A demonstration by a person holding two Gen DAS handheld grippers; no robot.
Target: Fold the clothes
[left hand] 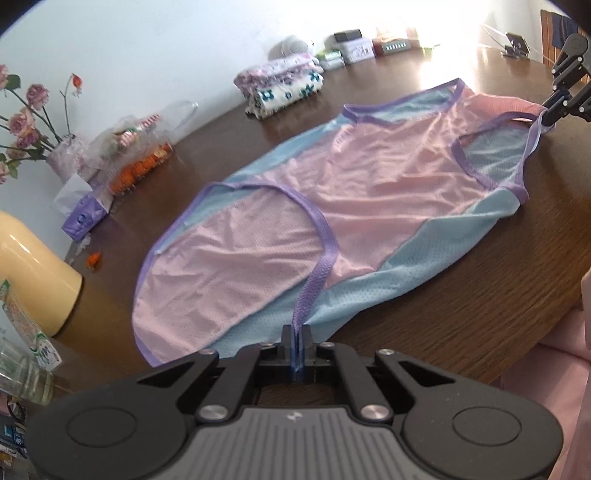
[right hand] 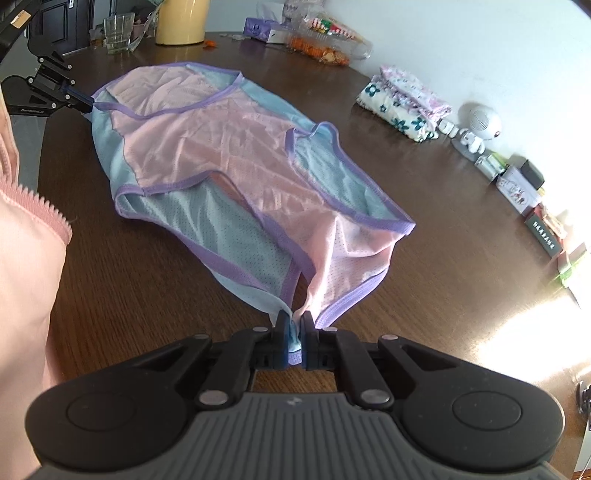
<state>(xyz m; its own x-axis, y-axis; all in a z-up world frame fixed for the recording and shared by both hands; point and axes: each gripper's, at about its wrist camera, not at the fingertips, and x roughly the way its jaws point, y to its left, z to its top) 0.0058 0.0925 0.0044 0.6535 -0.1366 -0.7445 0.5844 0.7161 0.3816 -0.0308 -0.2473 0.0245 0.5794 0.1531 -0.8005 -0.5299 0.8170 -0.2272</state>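
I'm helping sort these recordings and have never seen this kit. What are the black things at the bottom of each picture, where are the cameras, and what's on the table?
There is no robot here. A person holds a black two-finger clamp in each hand, and a wide-angle camera on each clamp looks forward along its fingers. One picture comes from the left gripper, the other from the right gripper; each also shows the other clamp far off. Spread on the brown table lies a pink and blue mesh vest with purple trim. Both clamps are shut on it, at opposite ends: the left pinches a purple strap, the right a bunched edge. Further back are folded flowery clothes, a vase of roses, a yellow jug, a glass and small boxes.
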